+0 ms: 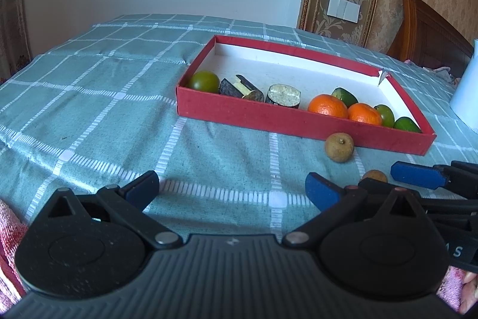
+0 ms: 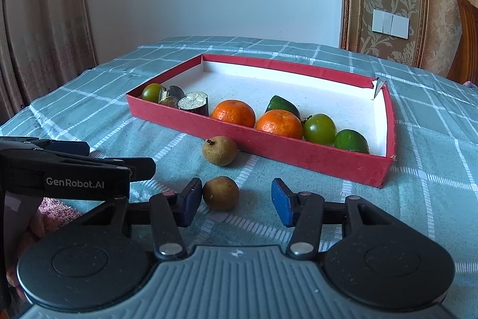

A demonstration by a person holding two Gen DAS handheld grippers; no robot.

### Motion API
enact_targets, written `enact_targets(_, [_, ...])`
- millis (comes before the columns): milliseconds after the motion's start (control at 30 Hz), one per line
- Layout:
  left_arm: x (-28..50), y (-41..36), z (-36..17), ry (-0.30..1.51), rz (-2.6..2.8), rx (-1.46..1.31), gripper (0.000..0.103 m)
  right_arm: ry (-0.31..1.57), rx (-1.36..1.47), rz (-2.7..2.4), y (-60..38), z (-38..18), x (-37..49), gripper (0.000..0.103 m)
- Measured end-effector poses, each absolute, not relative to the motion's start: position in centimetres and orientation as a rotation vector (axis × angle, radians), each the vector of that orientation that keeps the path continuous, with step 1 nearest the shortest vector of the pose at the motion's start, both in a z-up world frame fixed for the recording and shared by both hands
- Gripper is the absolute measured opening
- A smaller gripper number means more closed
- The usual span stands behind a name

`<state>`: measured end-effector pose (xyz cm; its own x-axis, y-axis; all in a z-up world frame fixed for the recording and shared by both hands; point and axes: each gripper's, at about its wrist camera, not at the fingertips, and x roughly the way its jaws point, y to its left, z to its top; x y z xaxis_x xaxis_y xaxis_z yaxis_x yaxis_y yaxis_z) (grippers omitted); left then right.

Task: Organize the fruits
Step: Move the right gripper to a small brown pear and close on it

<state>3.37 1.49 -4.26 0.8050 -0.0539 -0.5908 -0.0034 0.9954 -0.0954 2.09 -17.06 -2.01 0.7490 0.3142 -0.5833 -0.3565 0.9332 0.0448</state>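
Two brown longans are left on the checked cloth outside the red box. The nearer longan is bracketed by the right gripper, whose pads are not yet pressed on it; closing is called for next. Being round, no long axis is shown; the farther longan has its stem pointed up-left. The left gripper is held released.

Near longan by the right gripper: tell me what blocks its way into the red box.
Between the near longan and the red box lies a second longan, just off the box's front wall. That low wall must be cleared too. The right gripper is open around the near longan; nothing blocks it.
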Motion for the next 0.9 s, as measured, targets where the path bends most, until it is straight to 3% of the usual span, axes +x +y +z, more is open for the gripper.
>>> enact_targets(133, [3.3,1.6,-4.2,0.635,-0.022,-0.095,0.103,0.632,-0.075,0.392,-16.8,-2.1,2.2,0.038])
enact_targets(900, [3.2,1.8,-4.2,0.629,-0.023,-0.112,0.103,0.638,-0.107,0.393,-15.9,-2.3,2.2,0.026])
